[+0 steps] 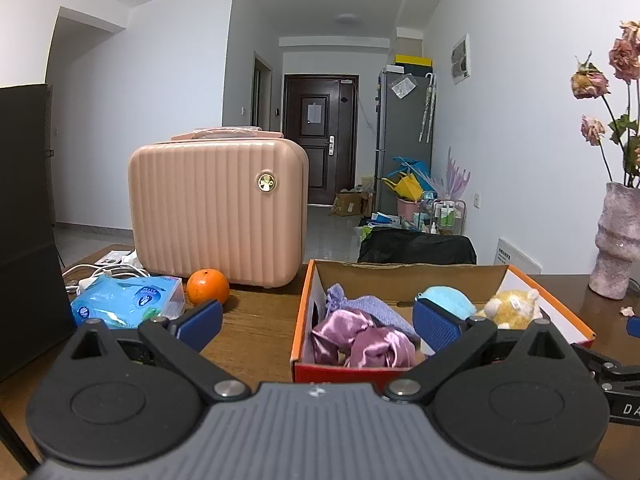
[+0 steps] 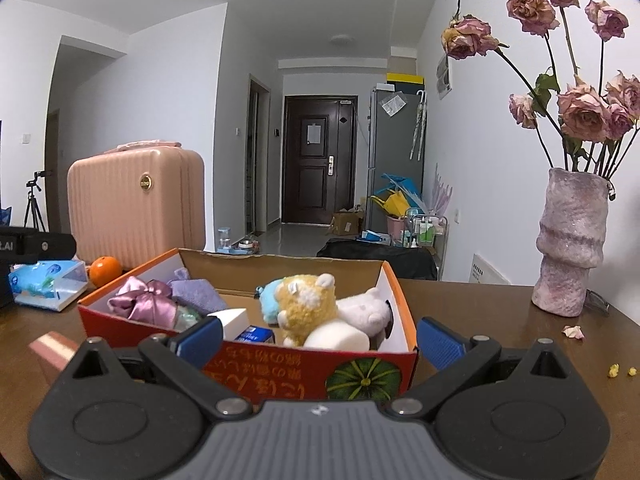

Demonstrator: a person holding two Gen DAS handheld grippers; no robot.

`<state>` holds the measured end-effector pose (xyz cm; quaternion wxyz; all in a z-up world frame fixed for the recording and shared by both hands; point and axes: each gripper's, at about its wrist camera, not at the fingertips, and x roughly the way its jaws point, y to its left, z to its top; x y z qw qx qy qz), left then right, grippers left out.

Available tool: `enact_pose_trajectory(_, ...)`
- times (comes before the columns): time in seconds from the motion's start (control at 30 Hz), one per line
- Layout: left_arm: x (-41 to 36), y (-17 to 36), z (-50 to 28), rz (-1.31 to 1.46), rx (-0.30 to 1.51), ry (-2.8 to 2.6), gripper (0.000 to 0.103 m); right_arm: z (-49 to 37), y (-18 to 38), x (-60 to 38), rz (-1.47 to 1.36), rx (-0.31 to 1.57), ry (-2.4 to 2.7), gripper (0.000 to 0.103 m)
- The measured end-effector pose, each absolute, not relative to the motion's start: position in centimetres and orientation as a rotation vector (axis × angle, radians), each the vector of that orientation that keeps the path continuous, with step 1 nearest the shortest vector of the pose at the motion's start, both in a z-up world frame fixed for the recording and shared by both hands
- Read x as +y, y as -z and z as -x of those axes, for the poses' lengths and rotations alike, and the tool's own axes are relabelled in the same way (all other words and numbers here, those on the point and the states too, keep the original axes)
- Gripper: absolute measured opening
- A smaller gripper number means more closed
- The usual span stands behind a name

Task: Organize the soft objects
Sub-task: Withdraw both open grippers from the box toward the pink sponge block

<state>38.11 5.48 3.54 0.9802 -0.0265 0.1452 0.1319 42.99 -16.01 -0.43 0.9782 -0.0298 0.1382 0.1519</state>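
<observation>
From the left wrist, the left gripper (image 1: 318, 322) hangs released and empty before the box (image 1: 304, 300) holding satin pouches (image 1: 360, 340), while from the right wrist the right gripper (image 2: 320, 340), likewise spread empty, faces plush toys (image 2: 306, 304) already inside, so sorting looks nearly finished.

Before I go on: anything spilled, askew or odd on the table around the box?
Only small litter. A fallen pink petal and yellow crumbs lie on the table near the vase of wilted roses. The box sits upright with the soft toys inside; both grippers are open and empty.
</observation>
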Motion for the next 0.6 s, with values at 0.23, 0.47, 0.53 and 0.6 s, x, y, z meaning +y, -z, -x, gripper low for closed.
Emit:
enact_pose_trajectory(0.23,5.2,-3.1,-35.7,0.035,0.295,-0.264,0.103,-41.2,0.5,-16.4,0.054,0.285,-0.297,0.103)
enact_pose_trajectory(0.47,5.2,-2.7,-33.4,0.037,0.310,-0.253,0.103,-40.0,0.6,-16.6,0.053,0.283,-0.292,0.103)
enact_pose_trajectory(0.53,5.2,-2.5,-32.8,0.037,0.312,-0.250,0.103,-39.4,0.7,-16.8,0.050,0.282,-0.291,0.103)
enact_pose_trajectory(0.6,5.3,-2.4,-32.2,0.040,0.314,-0.248,0.103,-38.8,0.7,-17.0,0.045,0.282,-0.289,0.103)
